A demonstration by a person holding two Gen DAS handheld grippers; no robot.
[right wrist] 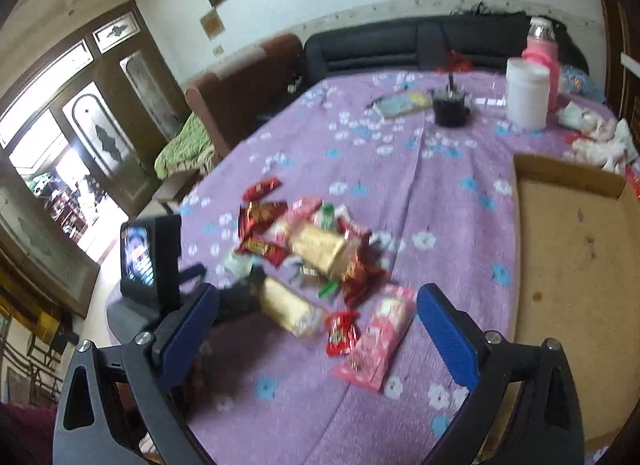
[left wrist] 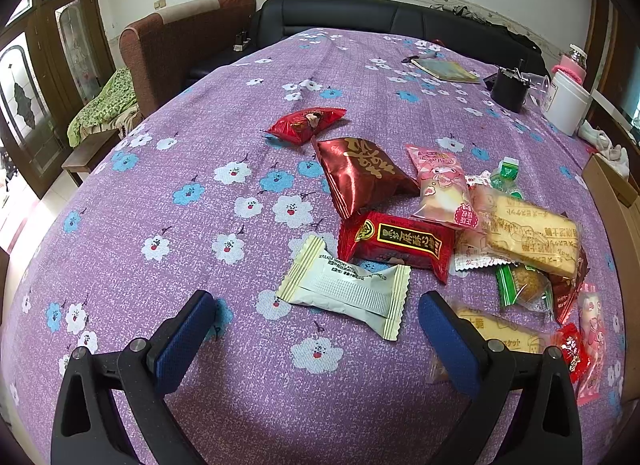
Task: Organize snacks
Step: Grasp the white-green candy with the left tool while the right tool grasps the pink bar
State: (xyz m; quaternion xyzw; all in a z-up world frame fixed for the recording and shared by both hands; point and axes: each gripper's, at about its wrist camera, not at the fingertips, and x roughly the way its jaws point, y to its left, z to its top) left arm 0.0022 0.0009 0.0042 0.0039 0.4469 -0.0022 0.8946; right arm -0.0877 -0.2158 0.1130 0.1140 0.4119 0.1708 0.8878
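The left gripper (left wrist: 316, 329) has its fingers wide open and holds nothing, with a white snack (left wrist: 344, 289) at its 12 o'clock on the bench (left wrist: 160, 193), while the right gripper (right wrist: 316, 329), also wide open and holding nothing, has a pink snack (right wrist: 376, 341) between its fingers and a box (right wrist: 572, 241) at 2 o'clock.

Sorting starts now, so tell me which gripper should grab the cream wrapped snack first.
Left. The left gripper hangs open with the cream wrapped snack lying right between its fingers. The right gripper is open over the pink packet, nearer the cardboard box.
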